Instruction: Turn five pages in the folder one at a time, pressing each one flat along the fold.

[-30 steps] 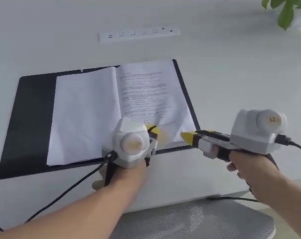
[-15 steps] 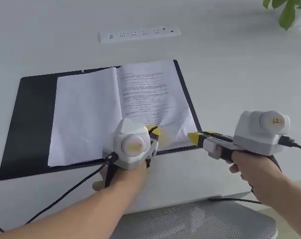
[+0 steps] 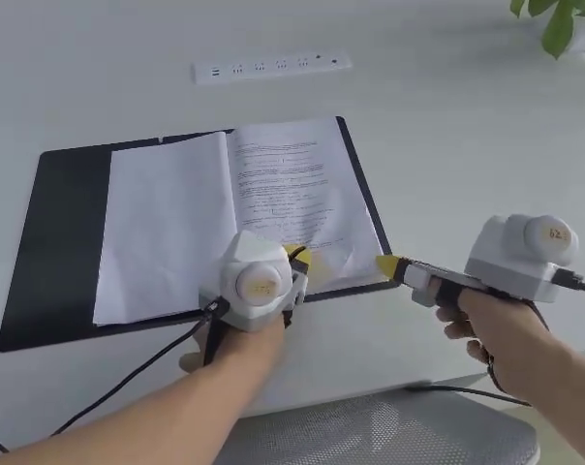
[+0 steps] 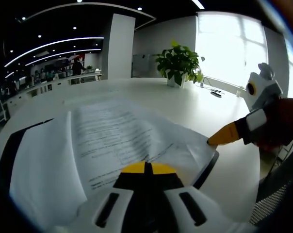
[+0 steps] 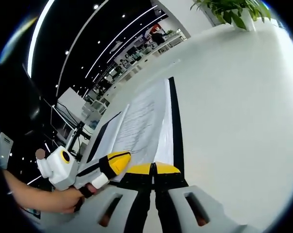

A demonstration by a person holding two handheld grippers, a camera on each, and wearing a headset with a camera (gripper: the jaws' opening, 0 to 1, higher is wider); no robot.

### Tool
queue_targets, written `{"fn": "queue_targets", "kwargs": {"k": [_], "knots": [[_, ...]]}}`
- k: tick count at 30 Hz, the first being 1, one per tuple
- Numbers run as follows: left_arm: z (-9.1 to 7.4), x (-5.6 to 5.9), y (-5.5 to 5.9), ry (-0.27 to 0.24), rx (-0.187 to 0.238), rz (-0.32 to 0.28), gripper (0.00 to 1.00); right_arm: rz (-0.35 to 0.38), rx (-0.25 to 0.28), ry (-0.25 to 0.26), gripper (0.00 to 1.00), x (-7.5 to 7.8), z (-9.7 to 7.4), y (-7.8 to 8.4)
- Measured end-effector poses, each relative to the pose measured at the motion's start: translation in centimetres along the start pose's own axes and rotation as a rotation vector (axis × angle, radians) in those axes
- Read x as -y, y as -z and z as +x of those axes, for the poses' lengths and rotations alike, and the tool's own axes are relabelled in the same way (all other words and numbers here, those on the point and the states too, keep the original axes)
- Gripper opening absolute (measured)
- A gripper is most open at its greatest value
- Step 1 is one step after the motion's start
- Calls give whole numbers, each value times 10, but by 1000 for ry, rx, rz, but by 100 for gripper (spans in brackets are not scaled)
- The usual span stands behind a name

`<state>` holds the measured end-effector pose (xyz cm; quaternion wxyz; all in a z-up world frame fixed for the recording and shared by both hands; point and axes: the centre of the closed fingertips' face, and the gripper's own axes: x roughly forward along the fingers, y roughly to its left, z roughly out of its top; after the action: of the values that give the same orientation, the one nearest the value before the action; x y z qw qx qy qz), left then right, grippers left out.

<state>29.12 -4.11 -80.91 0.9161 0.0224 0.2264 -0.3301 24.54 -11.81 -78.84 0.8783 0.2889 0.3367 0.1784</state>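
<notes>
We see the folder [image 3: 65, 223] lying open on the white table [image 3: 447, 126], straight ahead of both grippers; its black cover spreads widest to the left of the left gripper [image 3: 297, 258]; a blank page [image 3: 167, 223] lies ahead and to the left of that gripper, and the printed page [image 3: 292, 184] lies directly ahead of it. The left gripper's yellow tips sit over the near edge of the printed page, which looks slightly rumpled just to their right; in the left gripper view its jaws are closed with only a thin seam between them, and we cannot tell whether any paper is caught there.

The right gripper [image 3: 385, 263] is off to the left gripper's right, its tip pointing at the near right corner of the folder; we cannot tell whether it touches the paper; in the right gripper view its jaws are pressed together with nothing between them, and the folder's dark edge runs away in front of them.

A power strip [image 3: 271, 66] lies well beyond the folder; a plant [image 3: 554, 24] stands far ahead of the right gripper; a cable [image 3: 128, 373] trails back from the left gripper; a grey chair [image 3: 389, 431] sits below the hands.
</notes>
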Motion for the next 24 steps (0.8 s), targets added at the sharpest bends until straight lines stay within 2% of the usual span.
{"fn": "queue_targets", "kwargs": {"k": [7, 9, 10, 13, 16, 17, 20, 24], "knots": [[0, 0, -2, 8, -11, -26, 0, 12, 30, -13, 0, -7, -2, -5], [0, 1, -2, 23, -20, -27, 0, 5, 39, -14, 0, -10, -3, -9], [-2, 0, -2, 31, -29, -46, 1, 6, 41, -18, 0, -10, -4, -10], [-7, 2, -4, 53, -45, -61, 9, 4, 55, -38, 0, -18, -6, -15], [-14, 1, -4, 57, -57, -65, 15, 5, 67, -62, 0, -29, -7, -19], [-18, 1, -3, 65, -67, -47, 15, 6, 69, -70, 0, -32, -8, -20], [-29, 0, -8, 81, -59, -18, 16, -9, 76, -105, 0, -48, -8, -23], [-45, -9, -18, 77, -43, -17, 16, -25, 86, -135, 0, -65, -7, -25]]}}
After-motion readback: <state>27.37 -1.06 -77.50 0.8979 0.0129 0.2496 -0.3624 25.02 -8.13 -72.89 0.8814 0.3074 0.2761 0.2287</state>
